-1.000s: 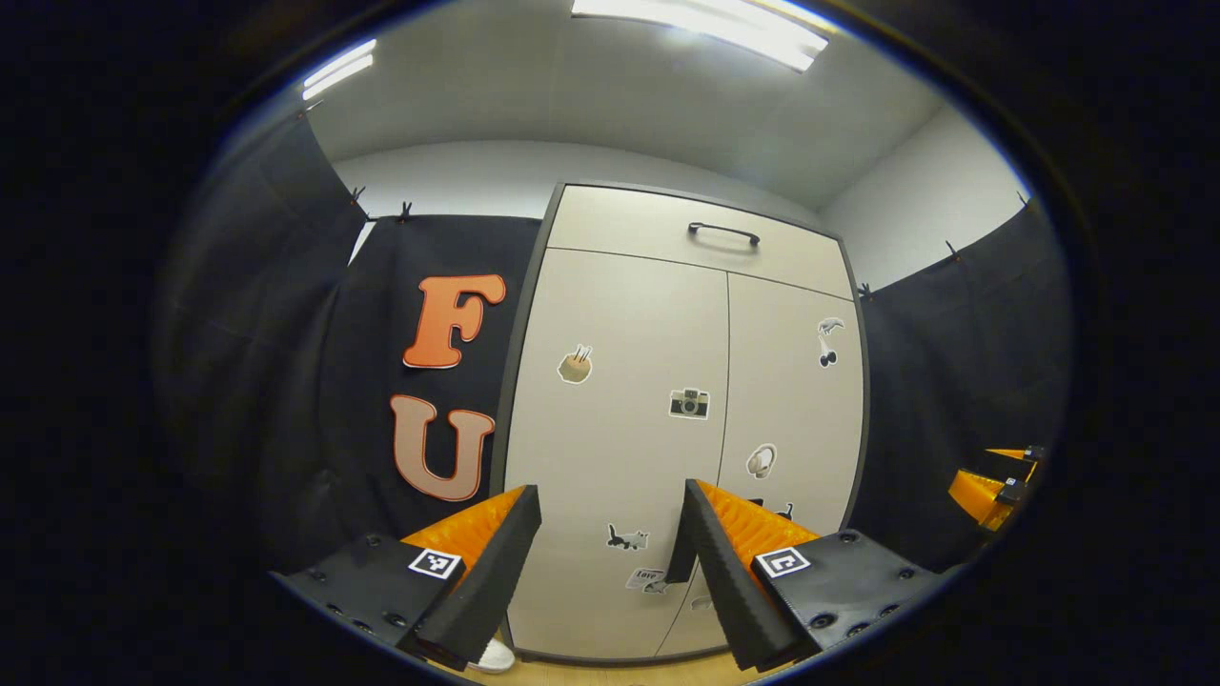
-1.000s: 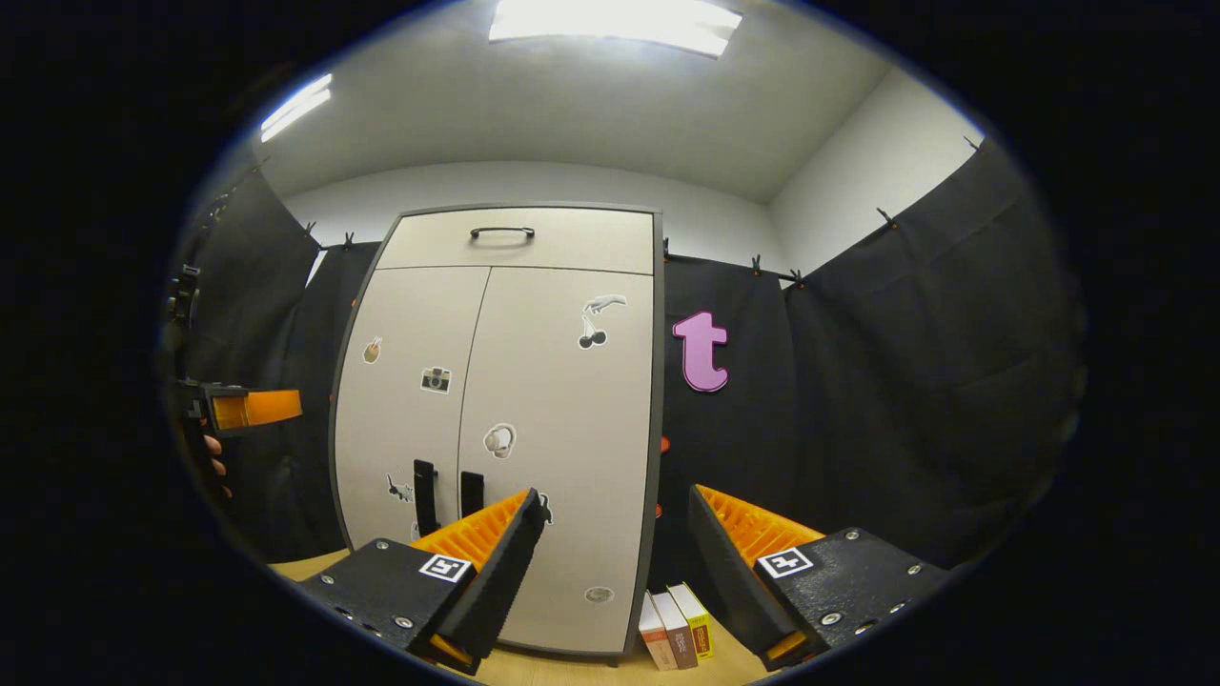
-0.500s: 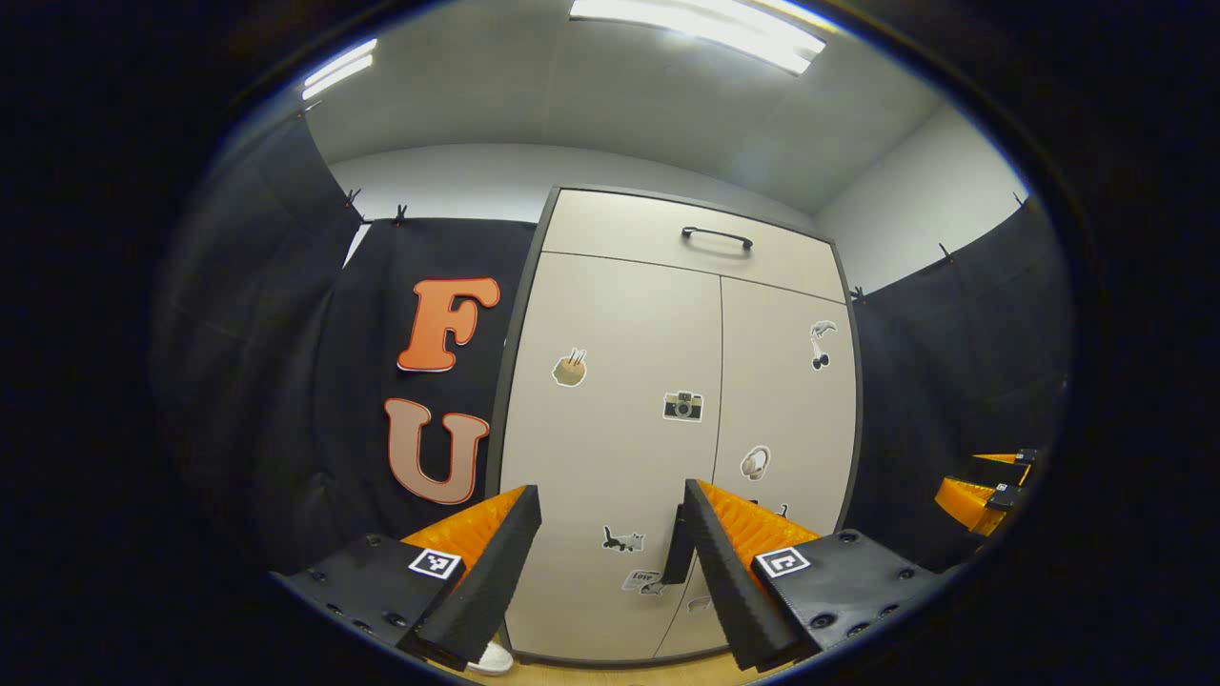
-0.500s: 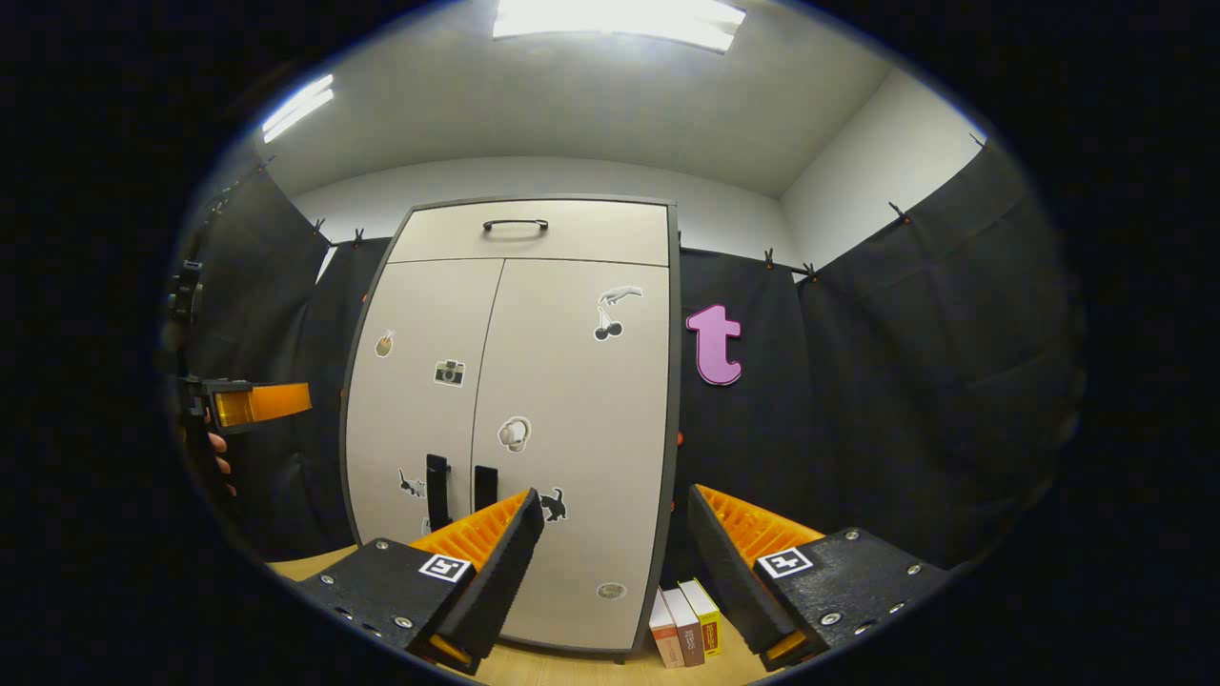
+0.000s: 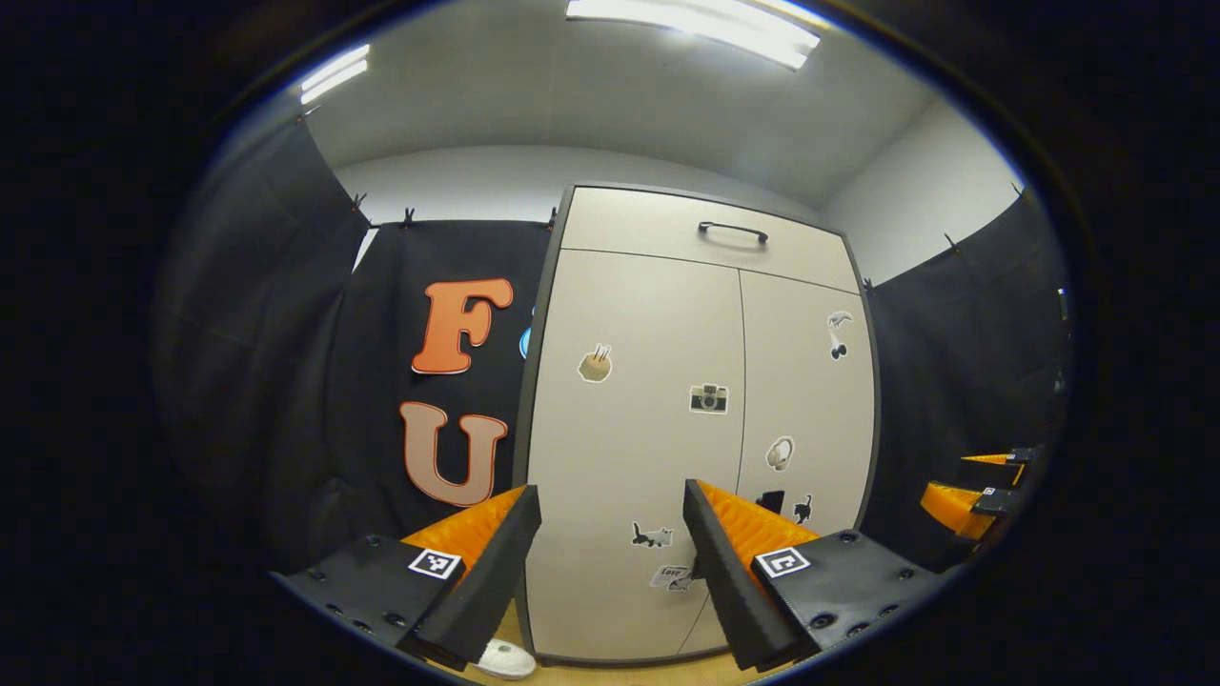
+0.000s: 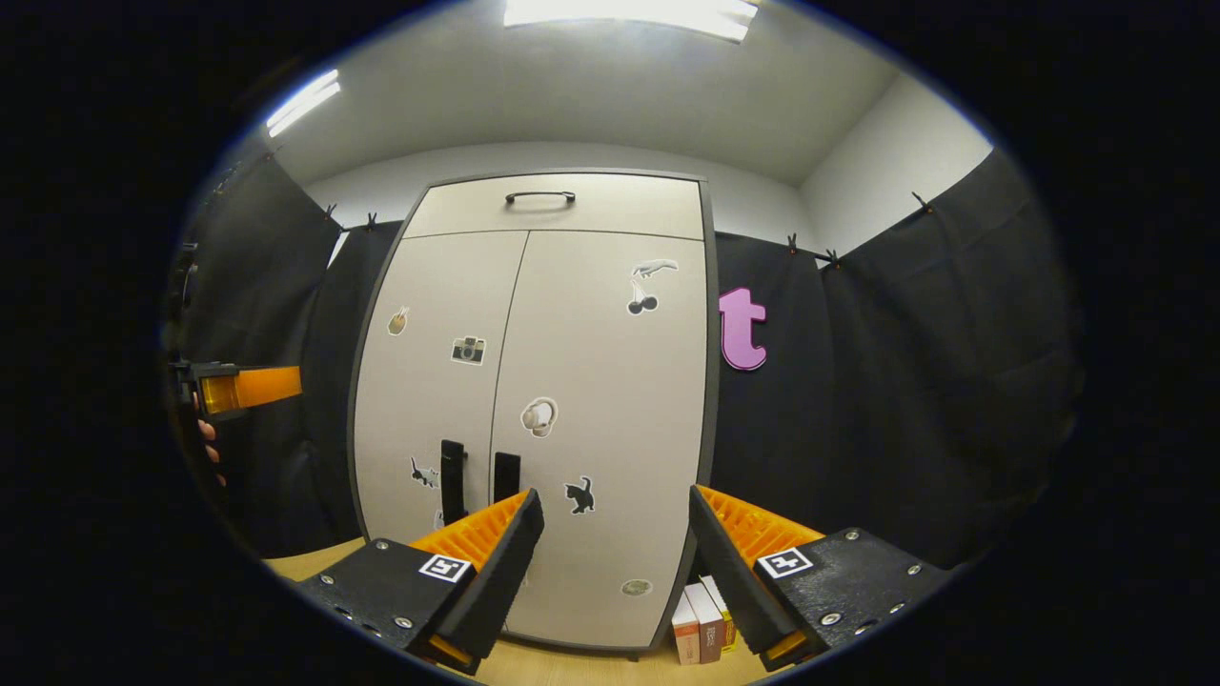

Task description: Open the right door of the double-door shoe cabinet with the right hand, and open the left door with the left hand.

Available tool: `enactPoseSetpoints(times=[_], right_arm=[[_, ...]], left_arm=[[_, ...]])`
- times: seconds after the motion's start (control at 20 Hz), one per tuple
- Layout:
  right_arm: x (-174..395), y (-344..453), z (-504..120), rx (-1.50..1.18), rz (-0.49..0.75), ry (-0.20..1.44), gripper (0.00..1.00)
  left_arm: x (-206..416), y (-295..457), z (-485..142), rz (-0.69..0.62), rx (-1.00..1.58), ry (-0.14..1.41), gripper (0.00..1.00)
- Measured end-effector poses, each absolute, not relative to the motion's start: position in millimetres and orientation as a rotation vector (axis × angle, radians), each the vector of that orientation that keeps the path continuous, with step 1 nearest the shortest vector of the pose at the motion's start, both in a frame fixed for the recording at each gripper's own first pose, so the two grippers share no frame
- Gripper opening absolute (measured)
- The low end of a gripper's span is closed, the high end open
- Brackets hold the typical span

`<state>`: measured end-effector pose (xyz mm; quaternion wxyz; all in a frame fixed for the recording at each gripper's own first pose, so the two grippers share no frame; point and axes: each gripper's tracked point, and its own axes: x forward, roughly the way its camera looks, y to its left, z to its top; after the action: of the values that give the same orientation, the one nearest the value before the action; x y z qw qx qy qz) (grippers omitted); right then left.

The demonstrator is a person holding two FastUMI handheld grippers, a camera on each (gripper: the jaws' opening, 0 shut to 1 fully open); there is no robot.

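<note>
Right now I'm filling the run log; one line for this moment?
phase: approach | shoe cabinet: both doors shut | right gripper: open, short of right door handle | left gripper: open, off cabinet

The light wooden floor [image 6: 572,665] carries the tall beige double-door shoe cabinet with a dark grey frame [image 6: 610,381], which stands upright on it. Three small upright boxes, orange, white and yellow [image 6: 701,631], stand on the floor just beside the cabinet's right base corner. A white shoe [image 5: 505,659] lies at its left base corner.
</note>
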<state>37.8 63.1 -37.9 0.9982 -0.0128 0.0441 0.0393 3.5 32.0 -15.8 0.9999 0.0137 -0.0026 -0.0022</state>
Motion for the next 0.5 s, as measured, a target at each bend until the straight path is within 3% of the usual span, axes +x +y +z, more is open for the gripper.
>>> enactPoseSetpoints(times=[0.5], right_arm=[[99, 125, -77, 0.062, 0.154, 0.169, 0.94]], left_arm=[[0, 87, -23, 0.075, 0.048, -0.004, 0.96]])
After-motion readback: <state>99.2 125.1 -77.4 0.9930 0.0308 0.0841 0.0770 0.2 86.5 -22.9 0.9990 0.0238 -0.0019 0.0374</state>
